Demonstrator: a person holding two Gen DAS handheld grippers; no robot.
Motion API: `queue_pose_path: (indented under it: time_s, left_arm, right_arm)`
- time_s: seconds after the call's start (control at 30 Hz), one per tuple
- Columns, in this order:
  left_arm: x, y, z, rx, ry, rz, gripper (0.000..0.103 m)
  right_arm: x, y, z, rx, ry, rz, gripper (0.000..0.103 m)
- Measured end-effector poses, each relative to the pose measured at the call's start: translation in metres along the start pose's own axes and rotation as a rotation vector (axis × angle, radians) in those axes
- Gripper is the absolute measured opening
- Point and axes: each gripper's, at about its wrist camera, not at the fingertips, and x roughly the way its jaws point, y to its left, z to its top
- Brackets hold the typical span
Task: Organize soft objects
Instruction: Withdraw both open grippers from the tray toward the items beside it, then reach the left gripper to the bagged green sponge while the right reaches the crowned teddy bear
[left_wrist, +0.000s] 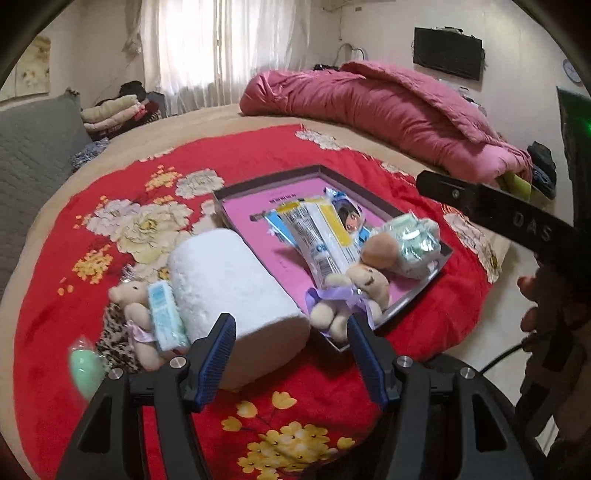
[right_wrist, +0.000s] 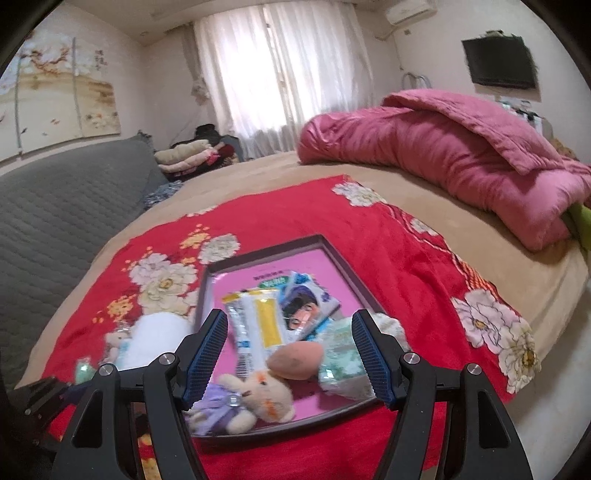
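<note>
A shallow pink tray (left_wrist: 258, 221) (right_wrist: 325, 258) lies on the red flowered blanket (left_wrist: 258, 155). In it are snack packets (left_wrist: 325, 232) (right_wrist: 258, 325), a green tissue pack (left_wrist: 413, 243) (right_wrist: 340, 354), a tan sponge (left_wrist: 380, 251) (right_wrist: 295, 360) and a plush bear with a purple bow (left_wrist: 351, 295) (right_wrist: 262, 398). Left of the tray lie a white rolled towel (left_wrist: 236, 291) (right_wrist: 159, 339), a second small bear (left_wrist: 136, 314), a blue tissue packet (left_wrist: 166, 317) and a mint-green egg sponge (left_wrist: 86, 369). My left gripper (left_wrist: 291, 350) is open and empty between towel and tray. My right gripper (right_wrist: 290, 358) is open and empty above the tray.
A folded pink quilt (left_wrist: 388, 110) (right_wrist: 461, 147) lies at the back right of the bed. A grey headboard cushion (left_wrist: 33, 155) (right_wrist: 66, 206) is at the left. Folded clothes (left_wrist: 110, 110) are stacked by the window. The right gripper's black body (left_wrist: 517, 221) crosses the left wrist view.
</note>
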Motion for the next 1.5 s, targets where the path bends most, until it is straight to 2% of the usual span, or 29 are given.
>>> queue_pose_path:
  time_s: [0.63, 1.13, 1.5]
  left_arm:
    - [-0.050, 0.070, -0.008, -0.183, -0.054, 0.025, 0.062]
    - [-0.079, 0.139, -0.034, -0.326, -0.082, 0.079, 0.062]
    - [-0.077, 0.172, -0.058, -0.387, -0.039, 0.129, 0.062]
  right_arm:
    - [-0.021, 0.102, -0.003, -0.213, 0.018, 0.116, 0.072]
    - [-0.027, 0.156, -0.018, -0.347, 0.045, 0.153, 0.072]
    - [-0.021, 0.192, -0.041, -0.455, 0.091, 0.206, 0.073]
